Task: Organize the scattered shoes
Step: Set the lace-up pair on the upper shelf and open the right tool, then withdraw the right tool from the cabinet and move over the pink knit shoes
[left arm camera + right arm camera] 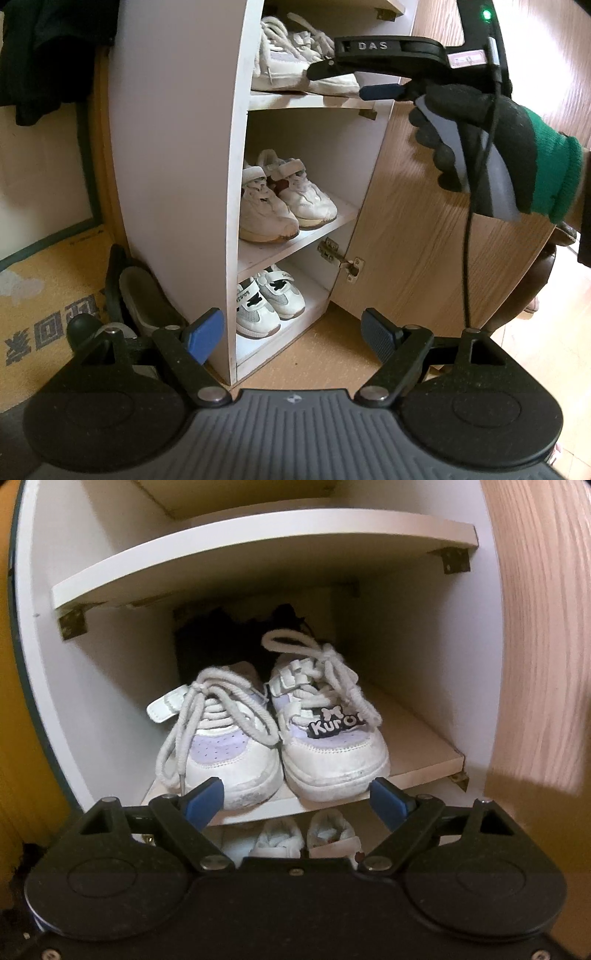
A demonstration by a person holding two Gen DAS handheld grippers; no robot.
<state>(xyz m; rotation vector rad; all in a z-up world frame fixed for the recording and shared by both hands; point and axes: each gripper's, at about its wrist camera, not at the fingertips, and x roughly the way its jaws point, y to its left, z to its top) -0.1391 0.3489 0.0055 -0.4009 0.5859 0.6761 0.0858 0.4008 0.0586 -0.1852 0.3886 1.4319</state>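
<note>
Shoes fill three cabinet point(177, 147) shelves in neat pairs, the lilac-toed pair point(273, 738) just ahead of the right gripper point(297, 799). Both it and the left gripper point(291, 334) gape wide, holding nothing. One dark slipper point(138, 295) beside the cabinet looks left to tidy.

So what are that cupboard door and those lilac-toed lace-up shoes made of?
The open wood-grain cupboard door looks like matt laminated board: printed oak grain outside, plain white inside. The white lilac-toed lace-up sneakers seem smooth, scuffed synthetic leather, with woven cotton-like laces.
</note>
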